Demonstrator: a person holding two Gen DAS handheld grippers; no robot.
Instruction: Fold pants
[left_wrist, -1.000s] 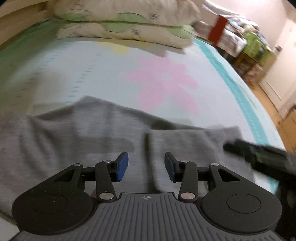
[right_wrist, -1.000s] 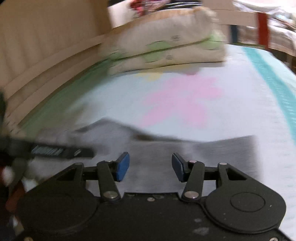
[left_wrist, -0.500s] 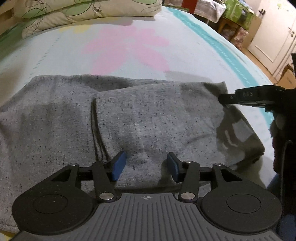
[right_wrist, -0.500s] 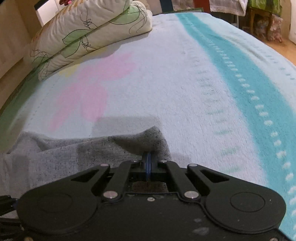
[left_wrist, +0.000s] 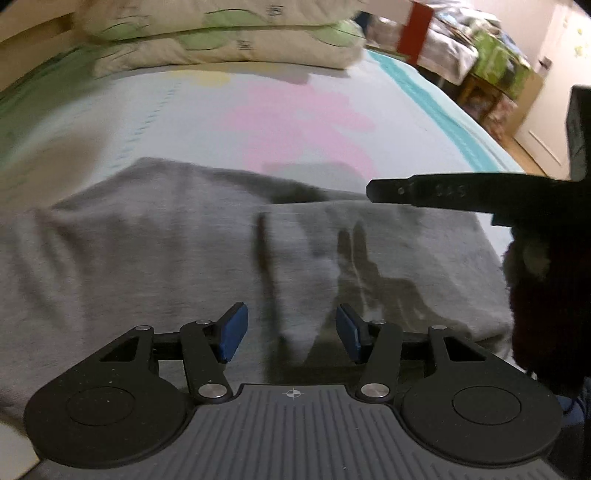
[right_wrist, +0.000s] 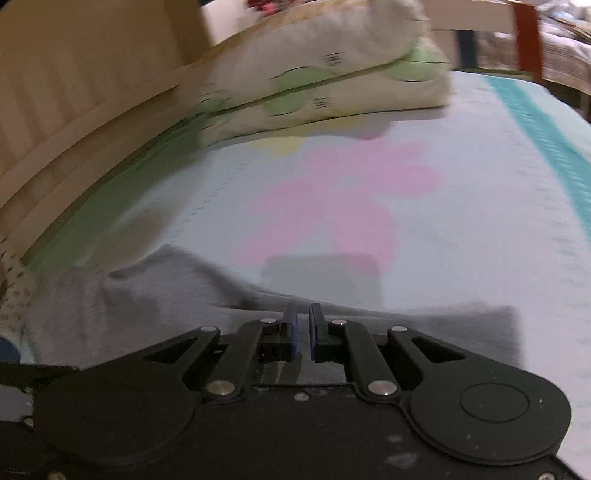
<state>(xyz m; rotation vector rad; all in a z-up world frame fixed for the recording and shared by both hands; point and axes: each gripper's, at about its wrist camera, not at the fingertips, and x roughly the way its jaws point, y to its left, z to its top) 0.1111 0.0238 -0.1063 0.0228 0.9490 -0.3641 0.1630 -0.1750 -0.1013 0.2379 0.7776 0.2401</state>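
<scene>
- Lying across the near part of the bed, the grey marl knit pants are spread flat, with one section folded over on the right so its edge makes a dark crease line down the middle of the left wrist view.
- The bed itself wears a pale blue fleece blanket with a big pink flower print and a teal stripe running along its right side.
- The left gripper hangs low over the pants with its blue-padded fingers spread wide apart and nothing between them; the cloth lies under them.
- The right gripper sits over the far edge of the folded section, its fingers drawn nearly together with only a narrow slit left; whether any cloth is caught in that slit I cannot tell, as the frame is blurred.
- From the left wrist view the right gripper shows as a black bar reaching in from the right above the fold, with a dark fuzzy sleeve behind it.
- Two cream pillows with green leaf print are stacked at the head of the bed, well away from the pants.
- A beige wooden headboard runs along the left side, and cluttered furniture stands beyond the bed to the right.
</scene>
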